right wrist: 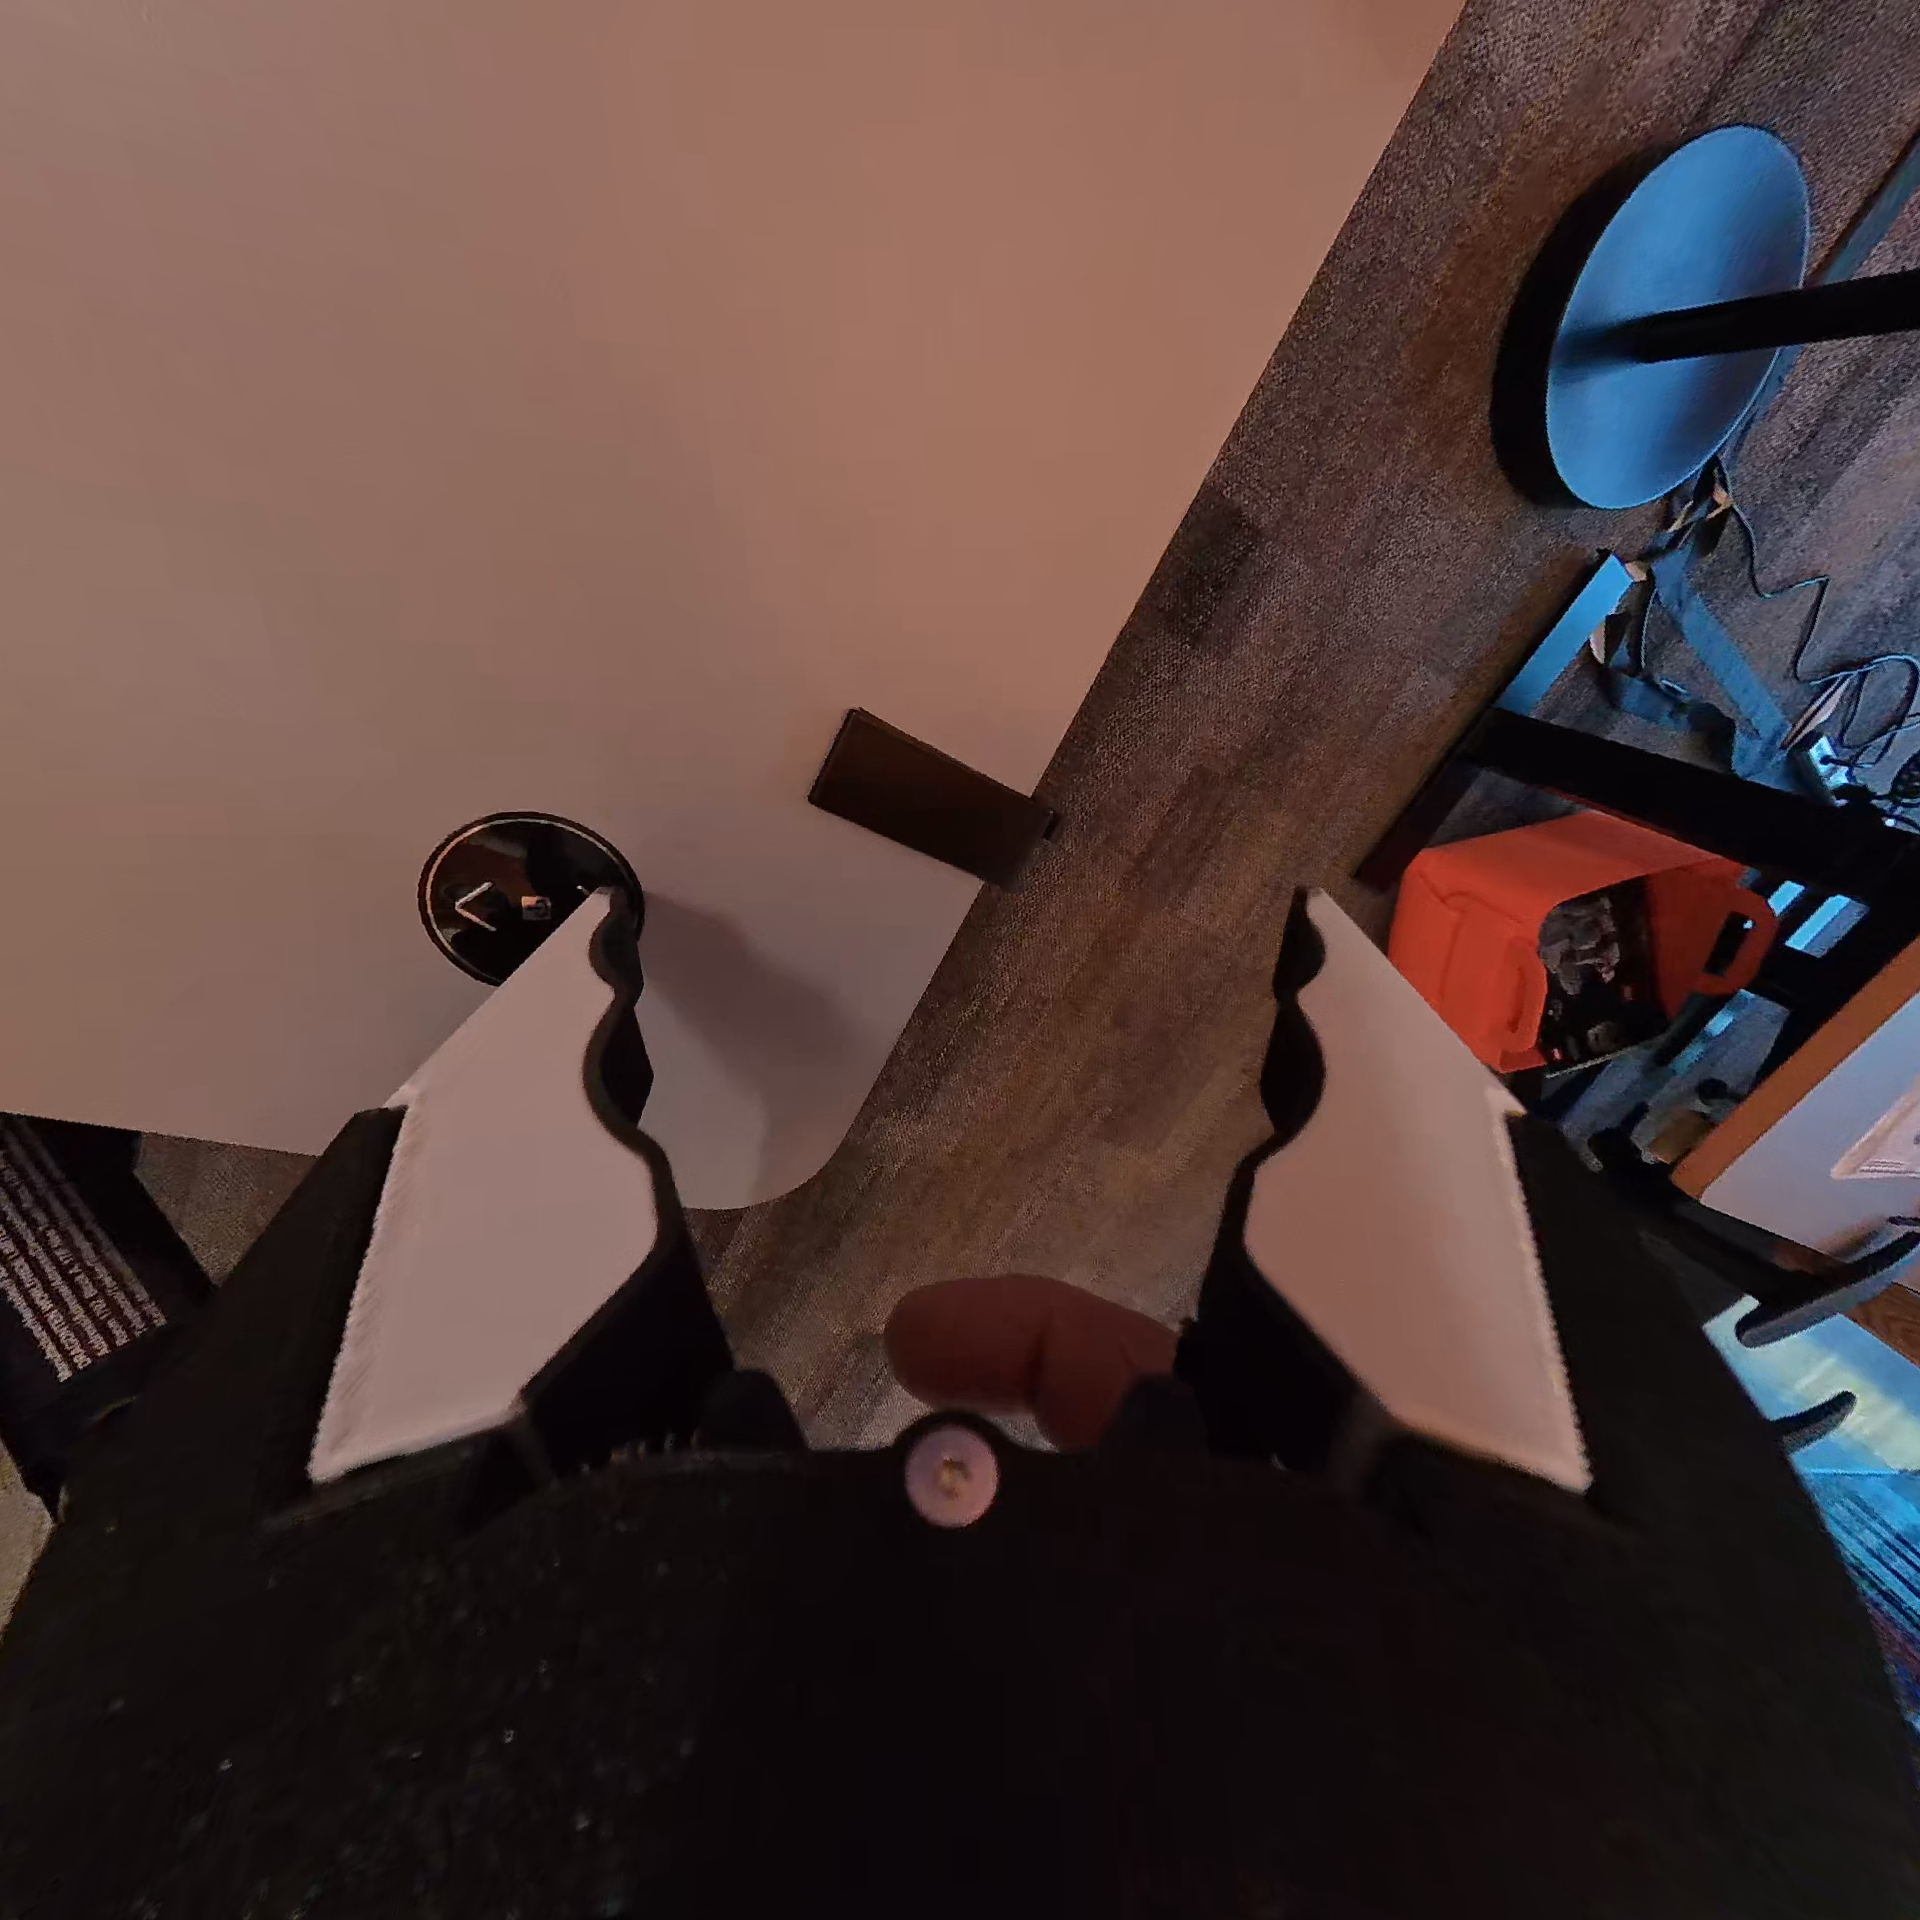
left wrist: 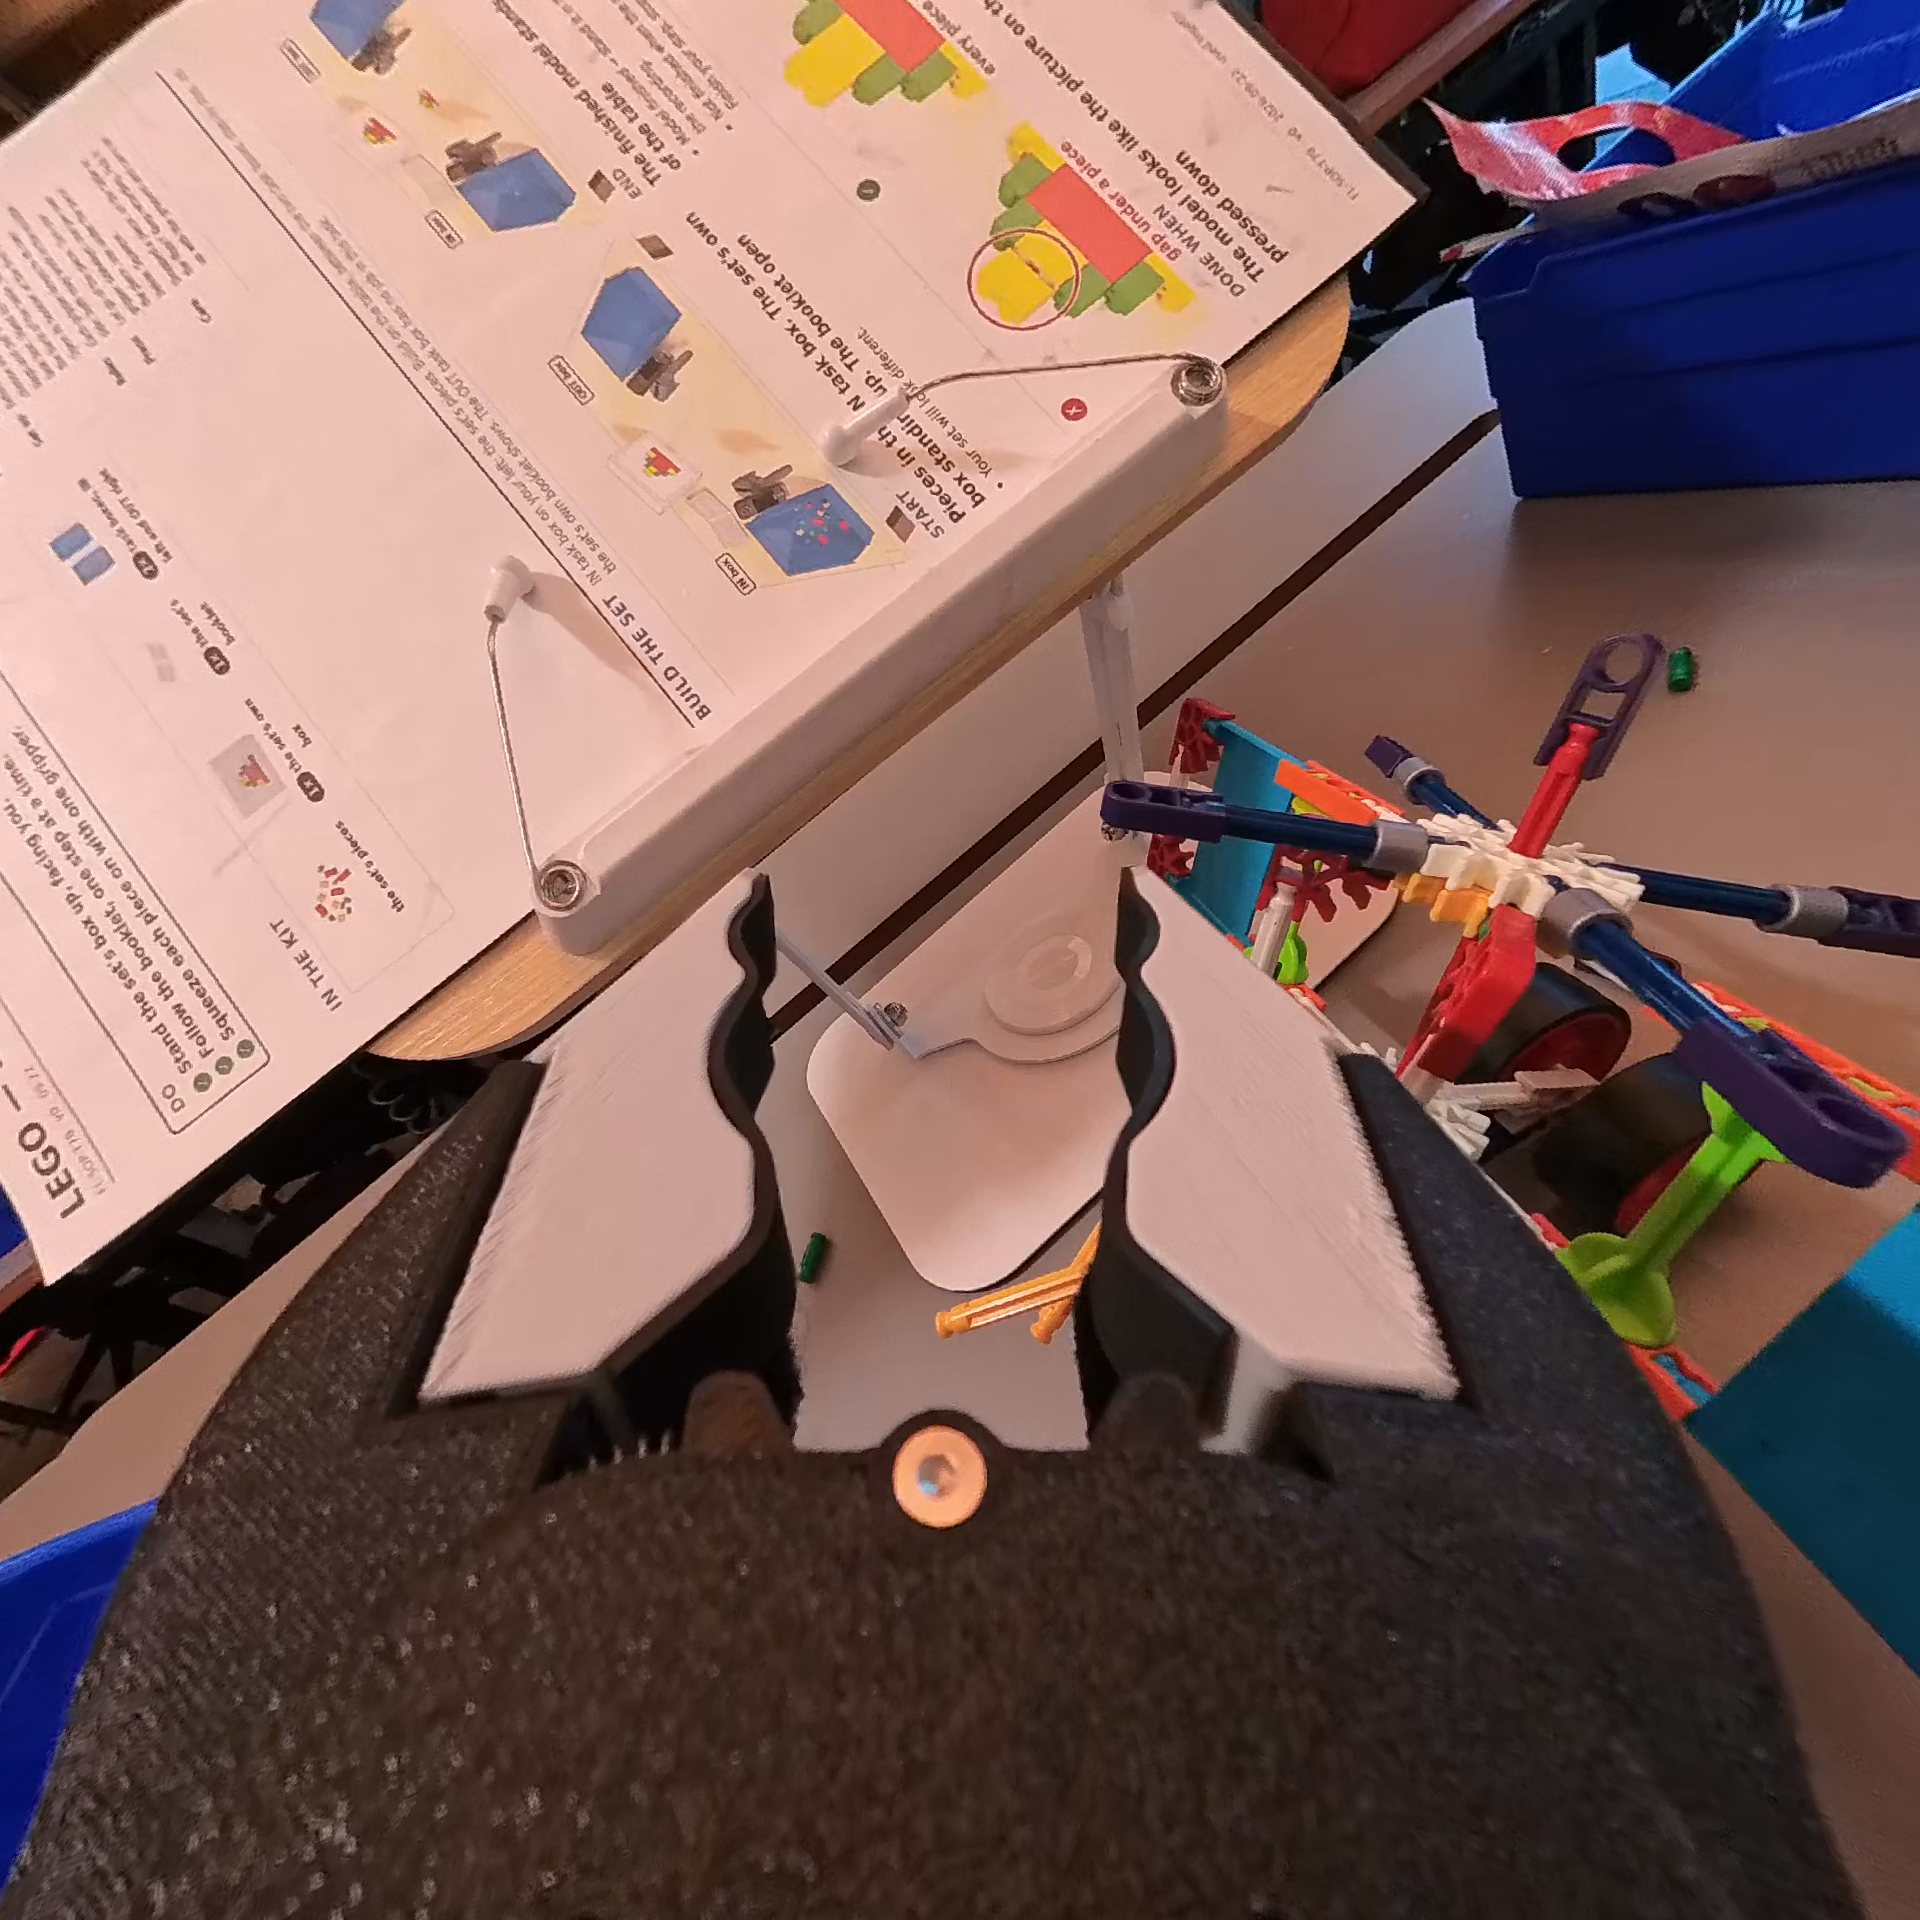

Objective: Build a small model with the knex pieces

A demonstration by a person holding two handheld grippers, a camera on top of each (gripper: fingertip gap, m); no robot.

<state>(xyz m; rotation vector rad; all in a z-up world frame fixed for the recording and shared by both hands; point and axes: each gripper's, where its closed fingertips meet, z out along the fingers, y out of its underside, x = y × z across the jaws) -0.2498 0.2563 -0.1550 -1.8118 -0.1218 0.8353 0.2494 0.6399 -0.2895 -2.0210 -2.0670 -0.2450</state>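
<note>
Left gripper (left wrist: 943,914), white-fingered with black wavy pads, hangs released and empty above the white base plate of a book stand (left wrist: 966,1153).
Between its spread fingers lie a small green plastic peg (left wrist: 814,1254) and thin orange plastic rods (left wrist: 1023,1304) on the pale grey table (left wrist: 1558,582); a tilted wooden stand board bearing a printed instruction sheet (left wrist: 436,436) rises to the left, a multicoloured rod-and-connector toy model with black wheels (left wrist: 1507,914) stands just to the right, and blue plastic bins (left wrist: 1714,332) sit beyond. Right gripper (right wrist: 951,914), well apart from any object, is likewise released and empty, over the rounded corner of a white tabletop (right wrist: 520,416) near a round black control puck (right wrist: 499,899) and a dark rectangular block (right wrist: 925,800), with grey carpet (right wrist: 1195,831), a blue round stool base (right wrist: 1662,312) and an orange plastic case (right wrist: 1538,935) farther right.
</note>
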